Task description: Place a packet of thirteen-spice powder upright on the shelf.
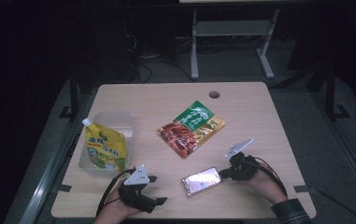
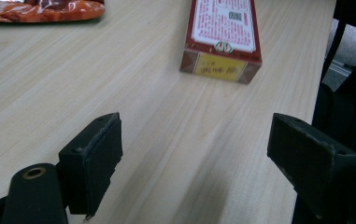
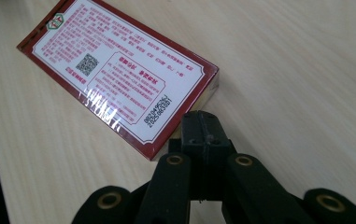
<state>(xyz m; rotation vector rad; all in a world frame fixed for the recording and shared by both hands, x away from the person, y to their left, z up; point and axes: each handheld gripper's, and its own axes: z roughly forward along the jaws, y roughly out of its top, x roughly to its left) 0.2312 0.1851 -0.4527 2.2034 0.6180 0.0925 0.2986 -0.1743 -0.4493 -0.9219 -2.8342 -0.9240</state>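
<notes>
Right gripper (image 3: 202, 135) had its jaws closed, empty, tips against the box (image 3: 119, 70) end. Box lay near the table (image 1: 259, 107) front edge. Advise pushing squarely to avoid skewing.

From high above the near edge we look forward and down over the whole surface (image 1: 241, 100). Both gripper views sit low and close, sharing the red box (image 1: 202, 181) (image 2: 222, 35) (image 3: 119, 74), at five o'clock in the high view.

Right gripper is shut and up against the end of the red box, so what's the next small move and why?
Probably a gentle push of the red box along the table toward the left gripper. The right gripper is shut with its tips at the box's short end, gripping nothing, while the left gripper's fingers stand open facing the box.
</notes>
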